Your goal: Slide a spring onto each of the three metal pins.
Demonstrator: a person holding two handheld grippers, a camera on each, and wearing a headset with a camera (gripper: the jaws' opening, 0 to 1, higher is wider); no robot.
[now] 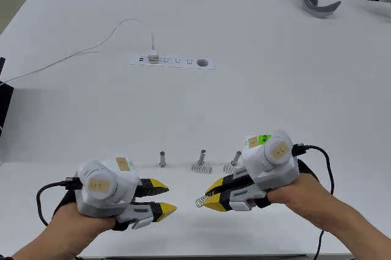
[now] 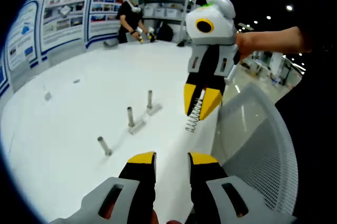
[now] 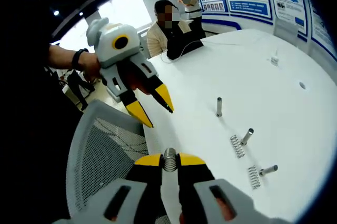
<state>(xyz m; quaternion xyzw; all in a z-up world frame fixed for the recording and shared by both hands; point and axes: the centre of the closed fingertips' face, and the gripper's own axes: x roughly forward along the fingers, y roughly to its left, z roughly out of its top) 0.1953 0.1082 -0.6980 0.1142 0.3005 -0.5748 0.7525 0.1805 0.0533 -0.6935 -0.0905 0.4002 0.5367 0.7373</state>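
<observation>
Three short metal pins (image 1: 162, 158) (image 1: 201, 157) (image 1: 236, 158) stand in a row on the white table (image 1: 256, 89), all bare. A loose spring (image 1: 201, 168) lies by the middle pin and another spring (image 1: 230, 168) by the right one. My right gripper (image 1: 208, 200) hovers near the table's front edge, shut on a third spring (image 1: 200, 201), which sticks out leftward; its own view shows this spring (image 3: 169, 160) pinched between the tips. My left gripper (image 1: 164, 198) is open and holds nothing, facing the right one. The left gripper view shows the right gripper (image 2: 202, 103) with its spring (image 2: 194, 119).
A white power strip (image 1: 171, 61) with a plugged cable lies mid-table. A grey curved object (image 1: 320, 2) rests at the far right. A grey mesh chair (image 3: 100, 150) stands below the table's front edge. People (image 3: 171, 32) sit at the far end.
</observation>
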